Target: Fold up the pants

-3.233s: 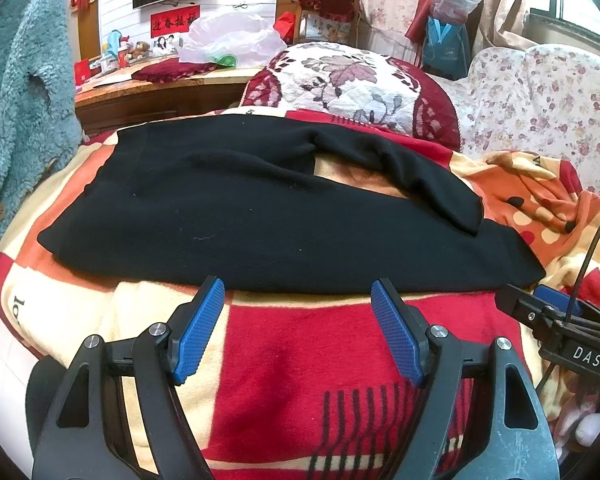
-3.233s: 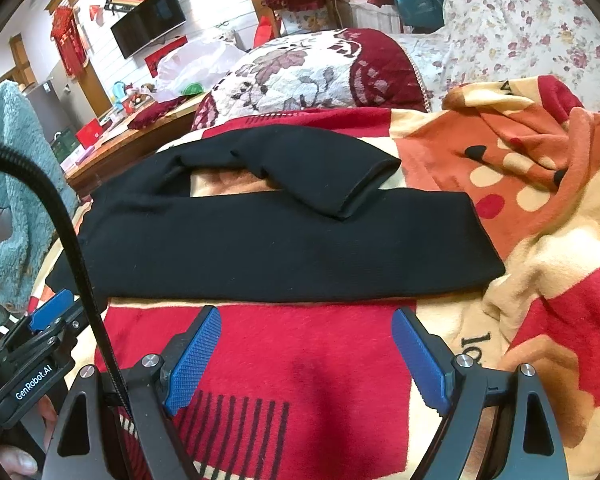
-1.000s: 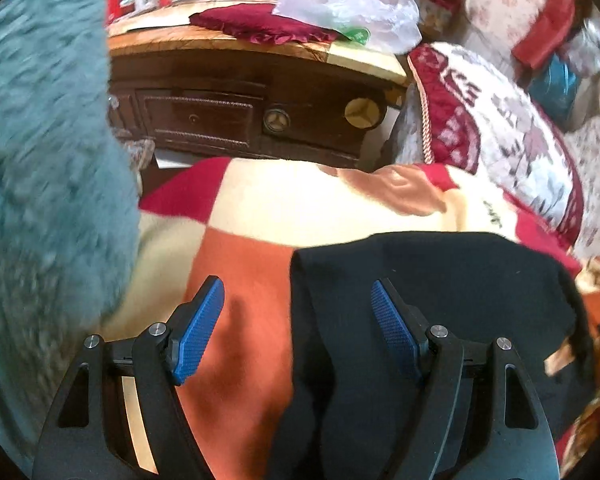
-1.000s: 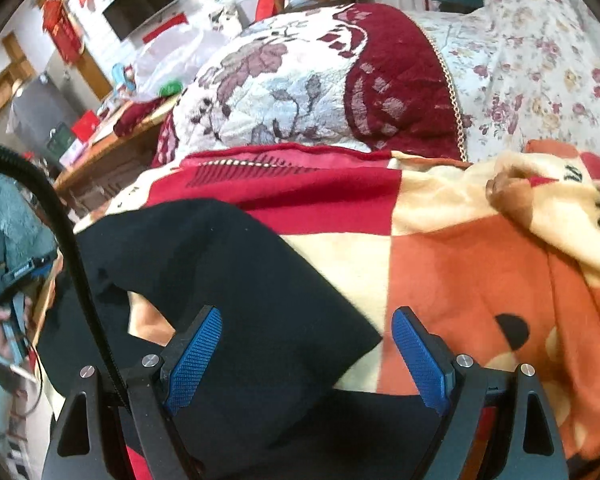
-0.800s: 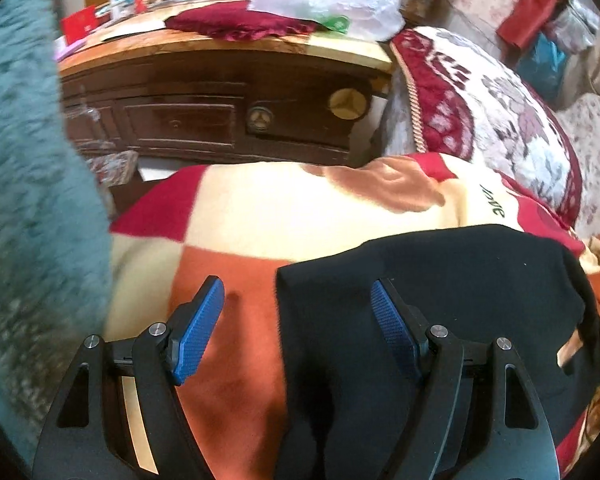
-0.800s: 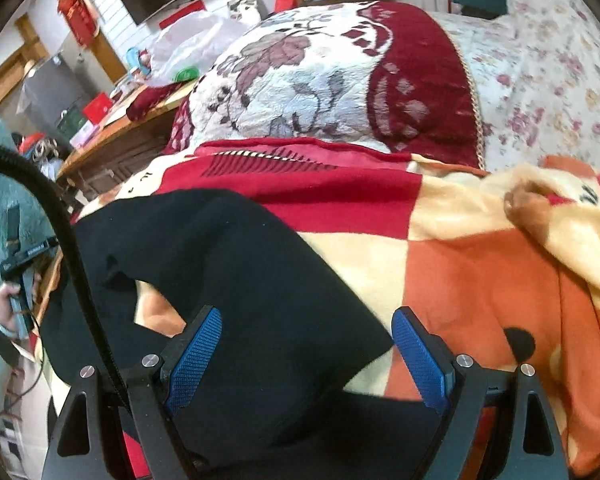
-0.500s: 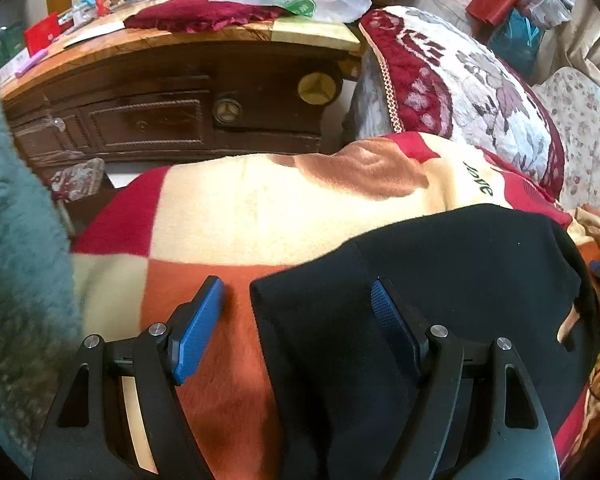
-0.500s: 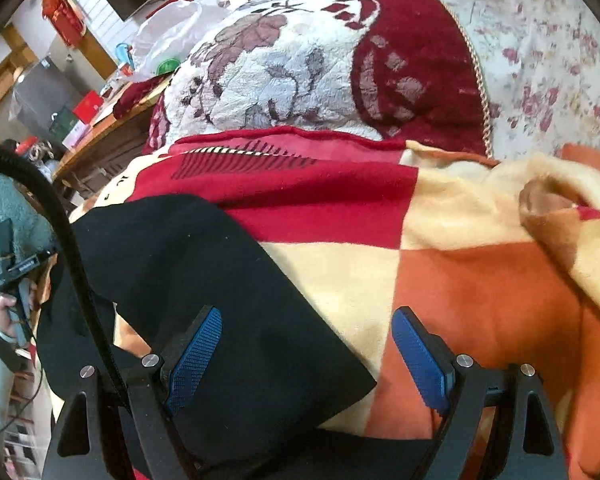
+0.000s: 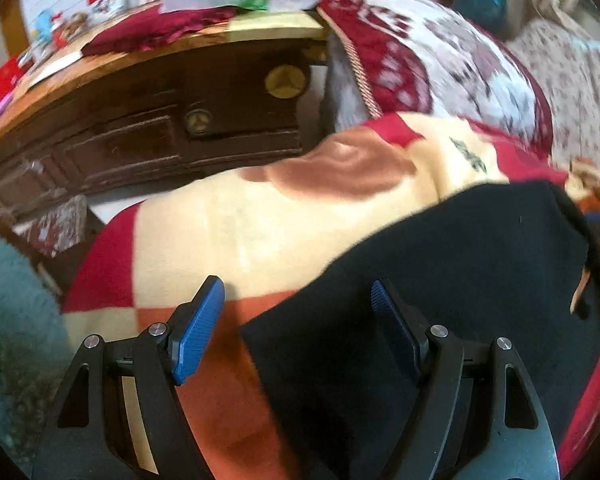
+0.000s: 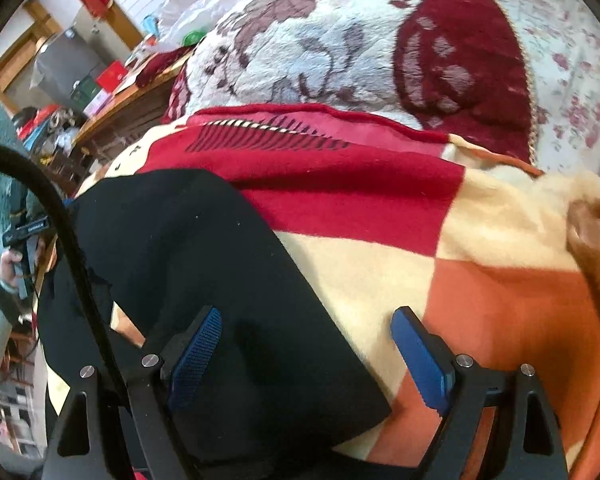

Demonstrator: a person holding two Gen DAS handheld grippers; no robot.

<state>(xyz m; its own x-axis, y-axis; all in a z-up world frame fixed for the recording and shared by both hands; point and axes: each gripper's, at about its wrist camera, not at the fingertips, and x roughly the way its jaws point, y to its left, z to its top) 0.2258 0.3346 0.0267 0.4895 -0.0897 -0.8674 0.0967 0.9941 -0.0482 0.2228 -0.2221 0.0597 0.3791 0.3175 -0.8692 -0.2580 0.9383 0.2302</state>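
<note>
Black pants (image 9: 460,280) lie flat on a red, cream and orange blanket (image 9: 260,224). In the left wrist view my left gripper (image 9: 296,312) is open and low over the waist-end corner of the pants, with the corner edge between its blue pads. In the right wrist view the upper pant leg (image 10: 220,280) runs under my right gripper (image 10: 306,344), which is open with the leg's hem corner between its pads. The left gripper (image 10: 24,232) and its hand show at far left there.
A dark wooden cabinet (image 9: 160,120) stands beyond the bed's edge, with red cloth and a plastic bag on top. A red and white floral pillow (image 10: 340,48) lies at the head of the blanket. A teal fuzzy garment (image 9: 8,320) hangs at left.
Both grippers have moved from the near edge of the bed out to the far ends of the pants and lowered over them. Both stay open. The pants have not moved.
</note>
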